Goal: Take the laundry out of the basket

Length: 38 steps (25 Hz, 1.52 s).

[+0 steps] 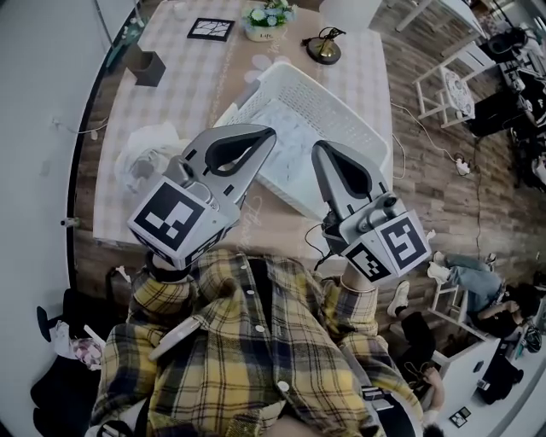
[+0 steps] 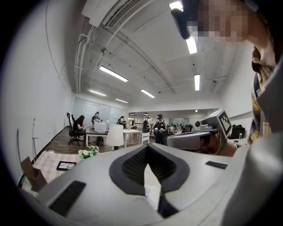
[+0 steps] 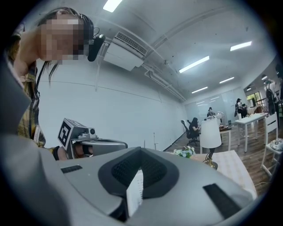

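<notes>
1. Your left claw (image 1: 270, 136) and right claw (image 1: 321, 150) are both fully closed with nothing between the jaws. Both are held level above the near side of the basket (image 1: 358, 128), tips pointing across it.
2. The laundry (image 1: 286, 141) is a pale patterned cloth lying flat inside the basket. It looks untouched, so I'd judge the task not started.
3. The basket sits skewed on the worktop (image 1: 183, 90).
4. The step in hand, as I read it, is the reach in. Open one claw wide before it drops below the basket rim, because closed jaws will only push the cloth around.
5. Tip that claw down and go for a fold or raised edge of the cloth, not the flat middle. Pinch cloth only and keep the pads off the basket's mesh floor.
6. The basket looks light and may slide or rise with the cloth. Pin the basket rim with the other claw.
7. Lift straight up until the cloth clears the rim, then set it down left of the basket.
8. A white crumpled heap (image 1: 145, 162) already lies left of the basket. I can't tell whether it's cloth or a bag.
9. The lamp (image 1: 324, 49) and flowers (image 1: 269, 17) stand just beyond the basket's far side, so don't swing that way.
</notes>
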Each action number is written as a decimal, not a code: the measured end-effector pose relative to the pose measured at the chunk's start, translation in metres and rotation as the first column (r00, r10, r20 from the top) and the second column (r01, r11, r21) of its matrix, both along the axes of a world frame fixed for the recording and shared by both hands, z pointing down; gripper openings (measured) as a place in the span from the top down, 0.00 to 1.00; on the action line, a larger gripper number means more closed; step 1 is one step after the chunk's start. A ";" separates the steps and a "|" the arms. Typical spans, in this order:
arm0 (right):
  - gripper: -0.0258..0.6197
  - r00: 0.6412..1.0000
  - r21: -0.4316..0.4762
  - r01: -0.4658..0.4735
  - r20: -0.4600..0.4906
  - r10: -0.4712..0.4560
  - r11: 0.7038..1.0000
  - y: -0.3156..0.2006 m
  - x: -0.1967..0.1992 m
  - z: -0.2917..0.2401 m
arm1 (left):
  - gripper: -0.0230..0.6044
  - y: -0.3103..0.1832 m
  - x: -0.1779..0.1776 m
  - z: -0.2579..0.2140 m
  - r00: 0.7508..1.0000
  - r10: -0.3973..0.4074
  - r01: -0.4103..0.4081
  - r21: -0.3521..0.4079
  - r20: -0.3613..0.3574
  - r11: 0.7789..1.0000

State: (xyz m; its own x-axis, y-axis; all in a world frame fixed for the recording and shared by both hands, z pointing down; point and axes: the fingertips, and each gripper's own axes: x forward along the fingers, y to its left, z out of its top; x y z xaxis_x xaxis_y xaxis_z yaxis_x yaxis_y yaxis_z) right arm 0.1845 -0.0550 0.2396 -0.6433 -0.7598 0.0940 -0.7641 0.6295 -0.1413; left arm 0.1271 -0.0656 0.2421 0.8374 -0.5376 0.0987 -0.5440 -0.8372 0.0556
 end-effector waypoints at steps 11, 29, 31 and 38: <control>0.95 0.998 -0.011 -0.030 -0.063 0.029 0.999 -0.014 0.013 0.009 | 0.93 -0.012 0.007 0.023 0.994 0.005 -0.001 -0.039 0.109 0.999; 0.65 0.942 -0.139 0.090 -0.308 -0.130 0.986 -0.058 0.037 0.069 | 0.75 -0.063 0.044 0.071 0.954 0.124 -0.085 -0.150 0.274 0.985; 0.63 0.930 -0.165 0.101 -0.336 -0.152 0.981 -0.064 0.041 0.082 | 0.71 -0.069 0.050 0.081 0.942 0.149 -0.100 -0.173 0.301 0.980; 0.54 0.857 -0.263 0.173 -0.434 -0.277 0.949 -0.078 0.048 0.124 | 0.58 -0.084 0.066 0.123 0.867 0.233 -0.140 -0.233 0.441 0.962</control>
State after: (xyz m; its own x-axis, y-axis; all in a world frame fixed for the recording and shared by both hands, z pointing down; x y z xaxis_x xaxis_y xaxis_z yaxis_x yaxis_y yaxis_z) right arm 0.2324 -0.1333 0.3632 -0.6376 -0.5292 0.5599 -0.6145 0.7876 0.0447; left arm 0.1933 -0.1494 0.3652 0.7539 -0.3083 0.5801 -0.3806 -0.9247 0.0033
